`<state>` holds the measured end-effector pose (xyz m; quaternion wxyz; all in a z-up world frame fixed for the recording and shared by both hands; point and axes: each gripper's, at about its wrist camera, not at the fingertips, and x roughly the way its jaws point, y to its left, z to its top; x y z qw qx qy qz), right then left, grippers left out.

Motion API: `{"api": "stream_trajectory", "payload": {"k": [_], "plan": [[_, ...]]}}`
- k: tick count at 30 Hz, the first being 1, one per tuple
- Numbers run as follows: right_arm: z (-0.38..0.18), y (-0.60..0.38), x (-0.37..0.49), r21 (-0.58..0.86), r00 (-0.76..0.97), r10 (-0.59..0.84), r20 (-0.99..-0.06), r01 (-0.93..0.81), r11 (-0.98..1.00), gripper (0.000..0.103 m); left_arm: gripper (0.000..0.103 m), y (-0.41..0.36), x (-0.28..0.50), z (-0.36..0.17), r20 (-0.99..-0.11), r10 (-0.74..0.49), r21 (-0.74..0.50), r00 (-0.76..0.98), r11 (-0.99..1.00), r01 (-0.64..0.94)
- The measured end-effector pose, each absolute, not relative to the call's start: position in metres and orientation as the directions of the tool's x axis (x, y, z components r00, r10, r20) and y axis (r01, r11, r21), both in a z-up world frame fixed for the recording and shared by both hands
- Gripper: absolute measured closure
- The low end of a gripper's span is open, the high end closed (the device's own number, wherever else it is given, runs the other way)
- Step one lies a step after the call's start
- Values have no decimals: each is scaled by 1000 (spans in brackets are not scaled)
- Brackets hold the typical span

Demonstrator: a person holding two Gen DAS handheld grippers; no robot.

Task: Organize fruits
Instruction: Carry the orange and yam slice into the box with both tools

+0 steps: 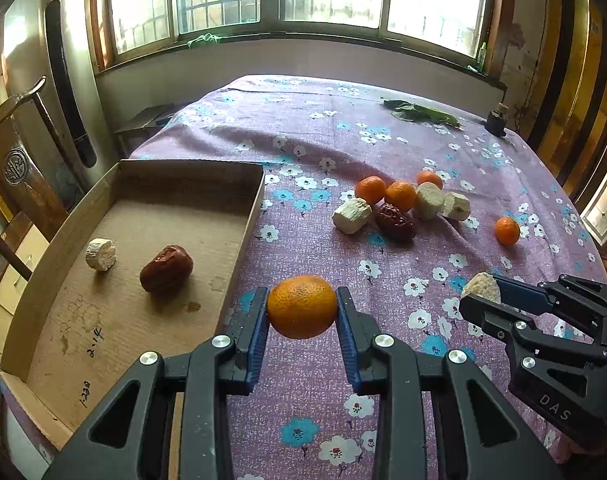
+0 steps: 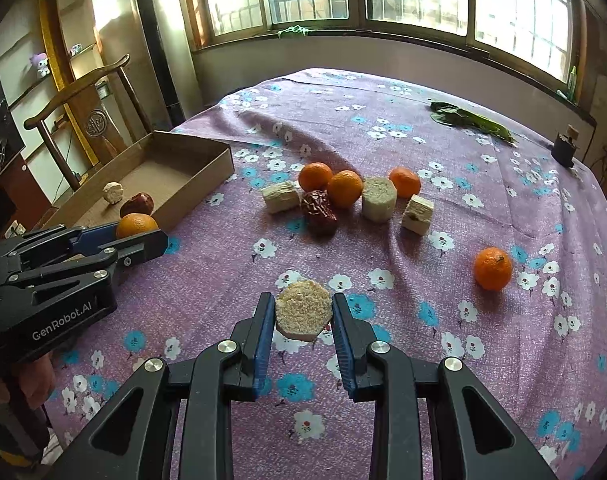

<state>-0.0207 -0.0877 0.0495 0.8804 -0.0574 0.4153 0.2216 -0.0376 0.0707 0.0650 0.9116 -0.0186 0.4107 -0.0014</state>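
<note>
My left gripper (image 1: 302, 308) is shut on an orange tangerine (image 1: 302, 306), held above the flowered cloth just right of the cardboard tray (image 1: 243, 224). A red date (image 1: 166, 268) and a pale sugarcane chunk (image 1: 100, 254) lie inside that tray. My right gripper (image 2: 302, 314) is shut on another pale sugarcane chunk (image 2: 302, 311), lifted off the cloth; the same gripper (image 1: 481, 294) shows at the right of the left wrist view. On the cloth lies a cluster of tangerines (image 2: 344, 188), cane pieces (image 2: 378, 198) and a date (image 2: 319, 212). One tangerine (image 2: 492, 268) lies apart at the right.
A purple flowered cloth (image 2: 463, 320) covers the table. Green leaves (image 2: 471, 120) and a small dark bottle (image 2: 565, 148) sit at the far right edge. A wooden chair (image 2: 75, 96) and a tall silver appliance (image 2: 159, 40) stand left, beyond the tray. Windows run along the back wall.
</note>
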Motion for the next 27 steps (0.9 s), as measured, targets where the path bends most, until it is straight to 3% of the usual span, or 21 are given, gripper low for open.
{"api": "stream_trajectory", "payload": {"k": [27], "plan": [[65, 68, -8, 44, 448, 469, -761, -686, 726, 72, 72, 200, -50, 72, -734, 166, 5, 659, 971, -240]]}}
